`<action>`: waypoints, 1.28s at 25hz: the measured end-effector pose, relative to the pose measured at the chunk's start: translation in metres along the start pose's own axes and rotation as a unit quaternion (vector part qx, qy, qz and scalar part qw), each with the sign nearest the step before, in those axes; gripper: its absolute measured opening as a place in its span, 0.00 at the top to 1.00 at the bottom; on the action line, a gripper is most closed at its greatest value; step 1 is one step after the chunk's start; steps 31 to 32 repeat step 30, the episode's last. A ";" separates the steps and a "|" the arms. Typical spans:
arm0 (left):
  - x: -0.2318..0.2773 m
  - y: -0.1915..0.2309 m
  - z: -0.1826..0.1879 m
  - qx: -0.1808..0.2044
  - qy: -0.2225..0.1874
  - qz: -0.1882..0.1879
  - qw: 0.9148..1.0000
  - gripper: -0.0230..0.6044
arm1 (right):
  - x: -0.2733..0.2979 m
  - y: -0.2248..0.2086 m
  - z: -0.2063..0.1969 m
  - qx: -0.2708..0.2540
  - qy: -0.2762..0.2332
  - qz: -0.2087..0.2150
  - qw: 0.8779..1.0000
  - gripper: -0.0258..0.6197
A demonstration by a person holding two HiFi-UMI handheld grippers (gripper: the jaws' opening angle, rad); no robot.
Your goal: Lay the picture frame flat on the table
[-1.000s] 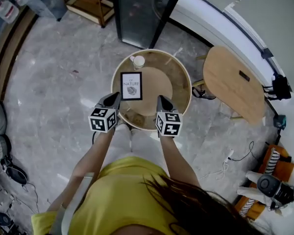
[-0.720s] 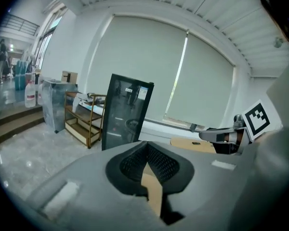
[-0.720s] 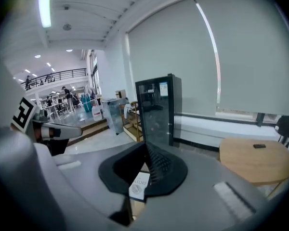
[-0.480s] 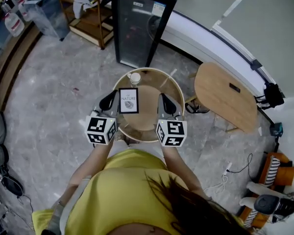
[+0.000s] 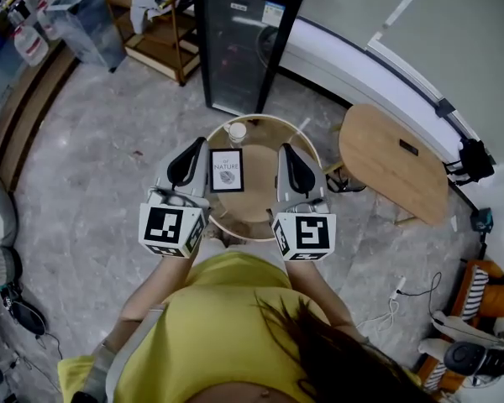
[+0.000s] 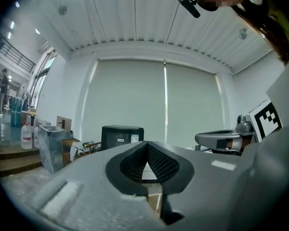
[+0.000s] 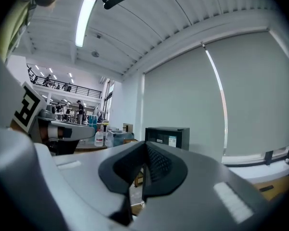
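The black picture frame (image 5: 227, 170) with a white print is on the round wooden table (image 5: 307, 145), left of its middle, its face turned up toward me. From above I cannot tell whether it leans or lies flat. My left gripper (image 5: 191, 154) hovers just left of the frame, shut and empty. My right gripper (image 5: 286, 154) hovers to the frame's right over the table, also shut and empty. In the left gripper view the jaws (image 6: 147, 146) meet with nothing between them. The same holds in the right gripper view (image 7: 145, 146). Both point level across the room.
A white cup (image 5: 235, 133) stands at the table's far edge behind the frame. Beyond the table is a black glass-door cabinet (image 5: 239, 44). An oval wooden table (image 5: 395, 162) stands to the right and a wooden shelf (image 5: 155, 23) at the back left. Cables lie on the floor.
Both grippers have lifted toward my head and their marker cubes look bigger. The view has pulled back and tilted up. The frame has stayed in place on the table.
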State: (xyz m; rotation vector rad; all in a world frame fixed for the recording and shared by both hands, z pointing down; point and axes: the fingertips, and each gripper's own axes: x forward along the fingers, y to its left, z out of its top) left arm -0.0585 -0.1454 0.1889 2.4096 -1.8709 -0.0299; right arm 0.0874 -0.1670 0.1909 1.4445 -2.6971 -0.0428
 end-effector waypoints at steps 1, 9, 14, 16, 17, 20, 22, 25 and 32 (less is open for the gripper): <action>-0.001 -0.001 0.005 0.004 -0.004 0.002 1.000 0.96 | -0.001 0.001 0.007 -0.005 -0.007 0.002 1.000 0.96; 0.000 -0.010 0.034 0.023 -0.031 0.004 0.999 0.96 | -0.001 0.001 0.031 -0.014 -0.037 0.024 0.999 0.96; 0.003 -0.015 0.031 0.028 -0.035 0.006 0.999 0.96 | 0.000 -0.004 0.026 -0.013 -0.031 0.031 0.999 0.96; 0.004 -0.015 0.030 0.024 -0.030 0.009 0.999 0.96 | 0.001 -0.005 0.025 -0.012 -0.031 0.034 0.999 0.96; 0.004 -0.016 0.029 0.022 -0.028 0.010 0.999 0.96 | 0.001 -0.005 0.024 -0.013 -0.031 0.036 0.999 0.96; 0.004 -0.018 0.022 0.019 -0.029 0.014 0.999 0.96 | 0.001 -0.006 0.020 -0.015 -0.028 0.042 0.999 0.96; 0.005 -0.020 0.019 0.016 -0.028 0.015 0.999 0.96 | 0.001 -0.008 0.018 -0.016 -0.028 0.045 0.998 0.96; 0.004 -0.024 0.015 0.016 -0.022 0.016 0.999 0.96 | -0.001 -0.010 0.015 -0.012 -0.030 0.046 0.998 0.96; 0.002 -0.030 0.011 0.024 -0.022 0.018 0.999 0.96 | -0.006 -0.010 0.012 -0.012 -0.031 0.048 0.998 0.96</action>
